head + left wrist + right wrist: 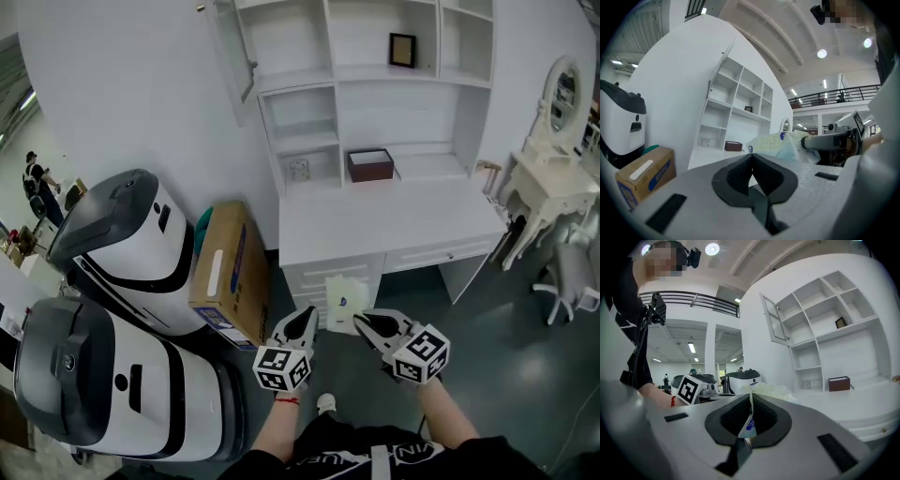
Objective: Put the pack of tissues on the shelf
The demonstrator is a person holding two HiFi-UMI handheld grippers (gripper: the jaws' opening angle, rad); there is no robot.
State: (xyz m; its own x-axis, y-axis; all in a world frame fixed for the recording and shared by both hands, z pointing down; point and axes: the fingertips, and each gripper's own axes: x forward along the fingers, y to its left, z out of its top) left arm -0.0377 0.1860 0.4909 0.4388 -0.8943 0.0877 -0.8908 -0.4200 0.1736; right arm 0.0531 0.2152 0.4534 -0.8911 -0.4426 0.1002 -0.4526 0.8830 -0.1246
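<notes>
The pack of tissues (342,298), pale yellow-green with a blue mark, hangs in front of the white desk (384,217), low before its drawers. My right gripper (359,321) is shut on its edge; in the right gripper view a flap of the pack (749,420) is pinched between the jaws. My left gripper (307,317) is just left of the pack, shut with nothing in it (751,157). The left gripper view shows the pack (776,143) beyond its jaws. The white shelf unit (375,112) rises above the desk.
A brown box (370,164) and a small glass item (298,170) stand in the lower shelf bays, a dark picture frame (402,49) higher up. A cardboard box (225,272) and two white machines (131,244) stand at the left. A white vanity table (553,178) is at the right.
</notes>
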